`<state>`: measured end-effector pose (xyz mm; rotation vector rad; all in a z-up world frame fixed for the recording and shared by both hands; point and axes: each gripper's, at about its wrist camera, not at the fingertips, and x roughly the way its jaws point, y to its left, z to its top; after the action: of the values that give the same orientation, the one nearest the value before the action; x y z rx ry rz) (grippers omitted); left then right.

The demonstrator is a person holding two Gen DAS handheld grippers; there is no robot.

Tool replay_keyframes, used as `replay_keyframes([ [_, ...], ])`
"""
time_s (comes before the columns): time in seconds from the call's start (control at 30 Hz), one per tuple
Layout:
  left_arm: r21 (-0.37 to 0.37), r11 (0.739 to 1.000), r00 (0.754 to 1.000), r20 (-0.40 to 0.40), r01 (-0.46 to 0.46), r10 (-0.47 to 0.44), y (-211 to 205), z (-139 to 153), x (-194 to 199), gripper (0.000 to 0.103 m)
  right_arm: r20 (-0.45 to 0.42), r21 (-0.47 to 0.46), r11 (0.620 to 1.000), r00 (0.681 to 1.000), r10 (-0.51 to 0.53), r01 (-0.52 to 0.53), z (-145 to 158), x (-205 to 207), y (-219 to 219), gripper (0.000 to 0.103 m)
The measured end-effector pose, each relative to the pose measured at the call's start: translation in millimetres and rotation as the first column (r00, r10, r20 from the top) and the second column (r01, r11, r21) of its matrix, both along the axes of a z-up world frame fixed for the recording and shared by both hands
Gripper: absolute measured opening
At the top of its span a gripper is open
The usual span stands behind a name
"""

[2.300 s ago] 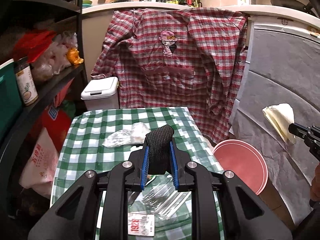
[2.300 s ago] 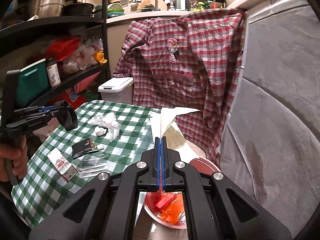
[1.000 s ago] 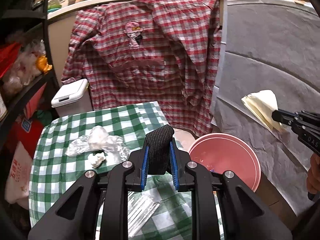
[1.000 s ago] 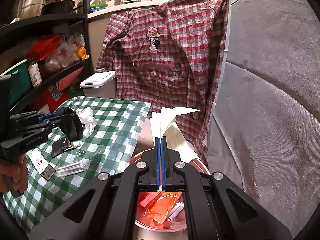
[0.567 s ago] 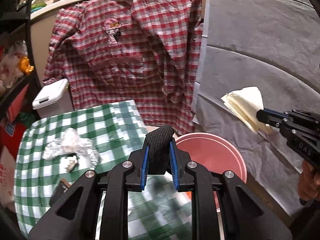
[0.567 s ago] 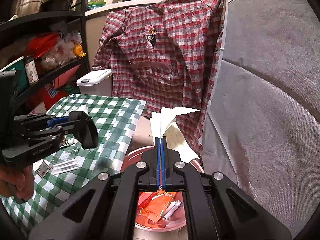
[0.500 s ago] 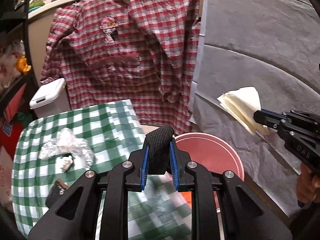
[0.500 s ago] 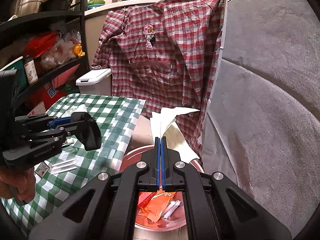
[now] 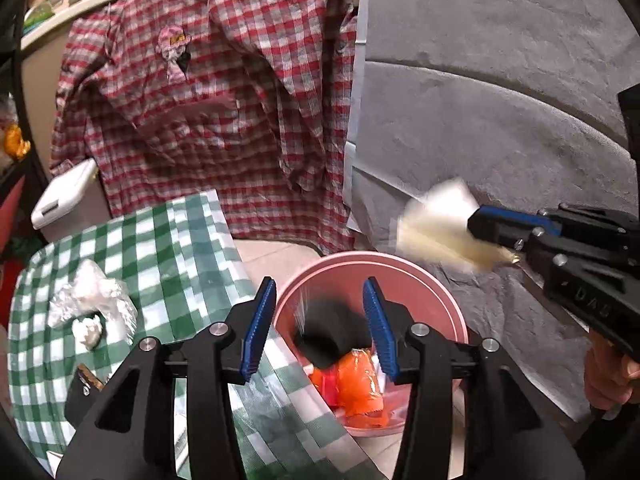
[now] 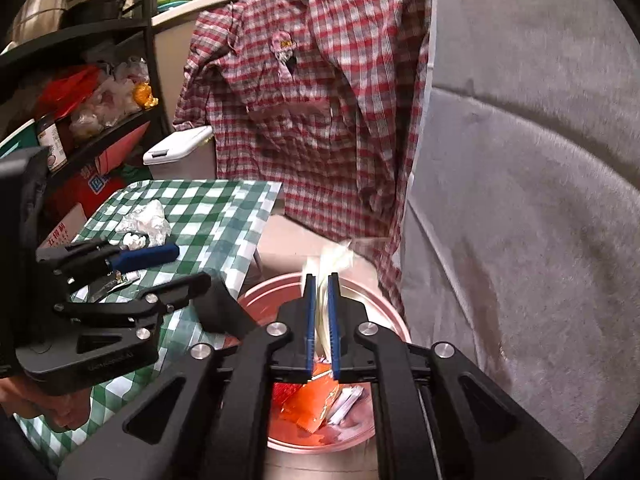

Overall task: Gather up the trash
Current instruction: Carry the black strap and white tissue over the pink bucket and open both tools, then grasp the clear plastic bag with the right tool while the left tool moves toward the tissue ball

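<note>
My left gripper hangs over the pink bin, its jaws opening. The black fabric piece drops free between them, blurred, above the orange wrappers in the bin. From the right wrist view the same left gripper shows at the left with the black piece under it. My right gripper is over the bin's rim, its jaws opening a little. The folded white napkin sits loose and blurred in the gap. It also shows as a smeared napkin at the right gripper.
A green checked tablecloth left of the bin carries crumpled clear wrap, a white scrap and a dark wrapper. A red plaid shirt hangs behind, a grey cover fills the right, a white lidded bin and shelves stand left.
The left gripper swung right from the table to above the pink bin and opened, releasing the black piece. The right gripper's jaws parted slightly and the napkin began slipping down.
</note>
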<state>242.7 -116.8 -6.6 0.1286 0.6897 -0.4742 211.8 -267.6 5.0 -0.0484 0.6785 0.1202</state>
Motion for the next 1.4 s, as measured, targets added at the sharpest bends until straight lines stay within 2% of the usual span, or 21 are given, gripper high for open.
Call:
replay_keyframes([
  [0.13, -0.031, 0.999, 1.0, -0.003, -0.01, 0.01, 5, 4, 1, 0.045, 0.004, -0.002, 1.0, 1.0, -0.008, 0.008, -1, 0, 0, 0.014],
  [0.5, -0.017, 0.999, 0.999, 0.032, -0.033, 0.033, 28, 15, -8, 0.043, 0.053, 0.006, 1.0, 0.999, -0.003, 0.002, 12, -5, 13, 0.016],
  [0.73, -0.033, 0.996, 0.994, 0.07, -0.088, 0.09, 77, 34, -18, 0.039, 0.074, -0.002, 0.999, 0.997, 0.033, -0.033, 20, -11, 40, 0.016],
  [0.9, -0.041, 0.987, 0.984, 0.082, -0.156, 0.159, 127, 42, -24, 0.036, 0.083, -0.013, 0.998, 0.994, 0.068, -0.068, 23, -16, 64, 0.016],
  [1.1, -0.074, 0.961, 0.959, 0.075, -0.267, 0.272, 194, 46, -27, 0.031, 0.078, -0.006, 0.994, 0.991, 0.11, -0.11, 22, -16, 95, 0.015],
  [1.23, -0.092, 0.933, 0.933, 0.056, -0.349, 0.355, 236, 44, -25, 0.025, 0.072, -0.005, 0.989, 0.986, 0.149, -0.149, 17, -13, 114, 0.012],
  [1.4, -0.09, 0.892, 0.895, 0.018, -0.443, 0.447, 283, 33, -19, 0.024, 0.06, -0.019, 0.98, 0.978, 0.199, -0.198, 7, -4, 138, 0.012],
])
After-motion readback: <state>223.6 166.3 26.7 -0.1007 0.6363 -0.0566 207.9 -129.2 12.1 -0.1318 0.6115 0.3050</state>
